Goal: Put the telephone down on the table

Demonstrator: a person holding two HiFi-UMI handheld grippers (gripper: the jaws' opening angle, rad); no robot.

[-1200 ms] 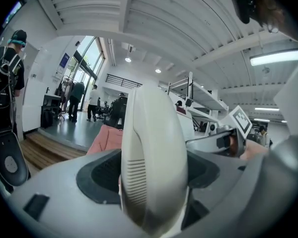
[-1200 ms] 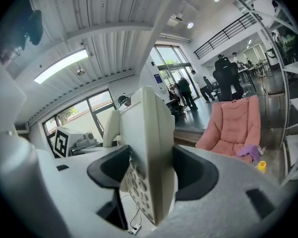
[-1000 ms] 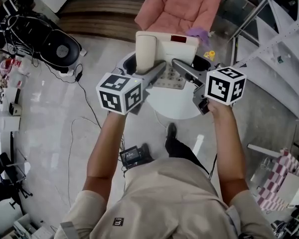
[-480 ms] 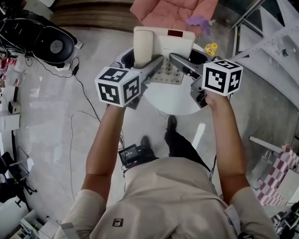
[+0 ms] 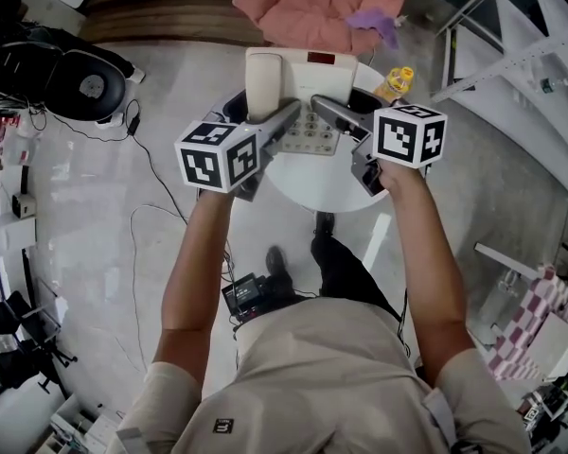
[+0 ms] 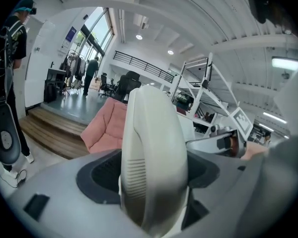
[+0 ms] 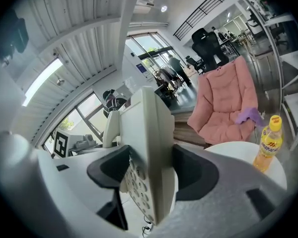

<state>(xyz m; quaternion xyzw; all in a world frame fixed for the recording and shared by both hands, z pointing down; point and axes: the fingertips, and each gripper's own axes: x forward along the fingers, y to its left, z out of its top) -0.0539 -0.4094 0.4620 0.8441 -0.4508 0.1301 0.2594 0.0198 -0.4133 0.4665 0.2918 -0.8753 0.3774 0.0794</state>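
The cream telephone [image 5: 327,72] hangs over the far part of the round white table [image 5: 312,185], gripped from both sides. My left gripper [image 5: 282,126] is shut on its handset end [image 5: 263,83]. In the left gripper view the handset [image 6: 151,152] fills the gap between the grey jaws of that gripper [image 6: 151,182]. My right gripper [image 5: 333,113] is shut on the base's right edge. In the right gripper view the keypad side of the telephone [image 7: 148,152] stands edge-on between the jaws of that gripper [image 7: 149,175]. Whether the base touches the table is hidden.
A yellow bottle [image 5: 396,81] stands at the table's far right edge, also seen as the bottle [image 7: 268,140] in the right gripper view. Behind the table is a pink armchair [image 5: 322,3] with a purple cloth [image 5: 377,22]. Cables and black gear [image 5: 90,83] lie on the floor at left.
Both grippers have carried the telephone away from me, toward the armchair side of the table. Both grips are unchanged.
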